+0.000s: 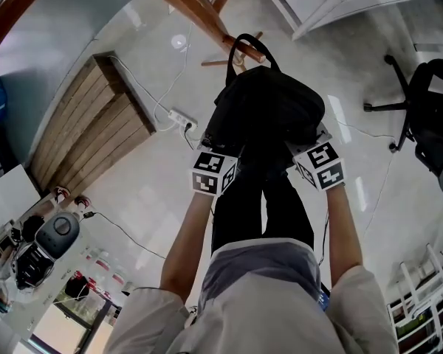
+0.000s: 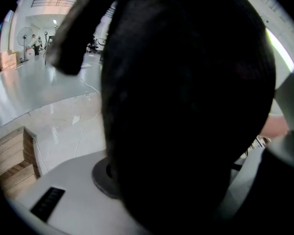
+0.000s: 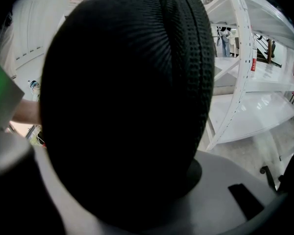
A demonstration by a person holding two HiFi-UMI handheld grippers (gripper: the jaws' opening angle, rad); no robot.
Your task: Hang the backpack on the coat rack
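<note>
At the coat rack, head view: black backpack held off the floor between both tongs.

- Left tongs: clamped on the backpack's left side. In the left gripper view, dark fabric fills the gap between the jaws, with a strap arching up at the left.
- Right tongs: clamped on the backpack's right side. In the right gripper view, ribbed black fabric sits between the jaws.
- Top handle stands up and overlaps a short wooden peg of the rack. Cannot tell whether it is hooked.
- Power strip lies on the floor left of the backpack; office chair well apart at right.
</note>
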